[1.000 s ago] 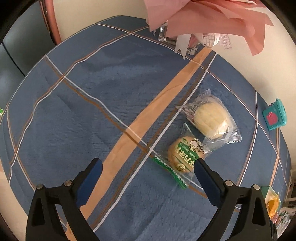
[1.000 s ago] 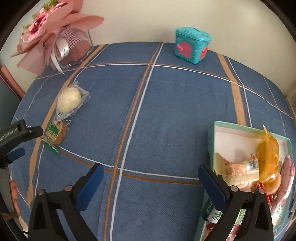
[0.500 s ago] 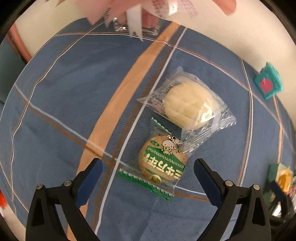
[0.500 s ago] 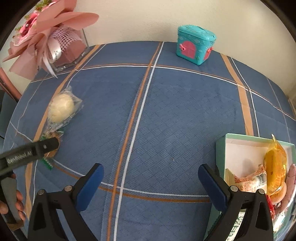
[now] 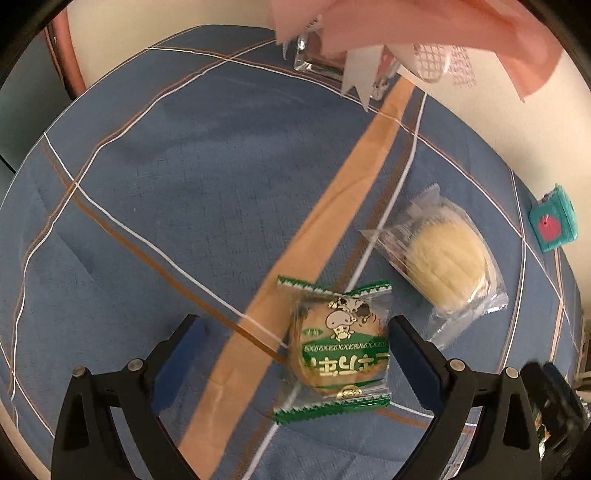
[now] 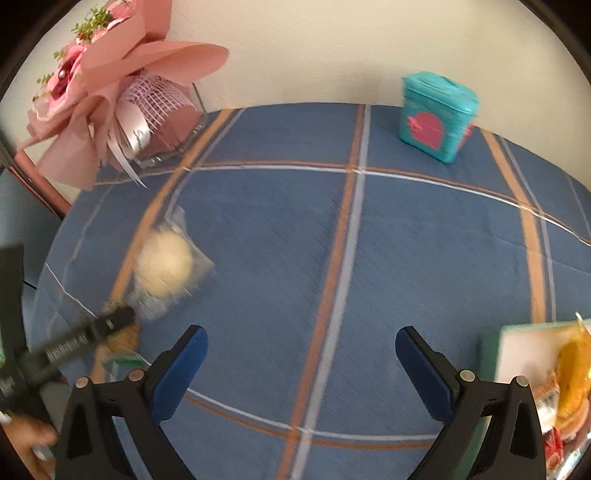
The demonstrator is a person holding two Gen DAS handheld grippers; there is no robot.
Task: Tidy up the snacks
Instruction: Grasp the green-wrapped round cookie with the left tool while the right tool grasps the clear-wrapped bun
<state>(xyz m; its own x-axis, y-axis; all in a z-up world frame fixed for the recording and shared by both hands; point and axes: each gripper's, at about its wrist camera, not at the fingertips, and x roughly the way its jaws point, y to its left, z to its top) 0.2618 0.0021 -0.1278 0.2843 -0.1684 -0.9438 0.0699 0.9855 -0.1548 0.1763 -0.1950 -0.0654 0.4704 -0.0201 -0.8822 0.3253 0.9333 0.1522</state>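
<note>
Between wide left hand-held gripper (image 5: 295,354) fingers, green-wrapped cookie (image 5: 338,349), seemingly touching right finger

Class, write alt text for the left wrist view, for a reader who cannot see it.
The open left tool hangs over a green-wrapped round cookie that sits beside its right finger, on a blue plaid tablecloth. A clear-wrapped pale bun lies just beyond, with a pink bouquet at the far edge and a teal box far right.
</note>
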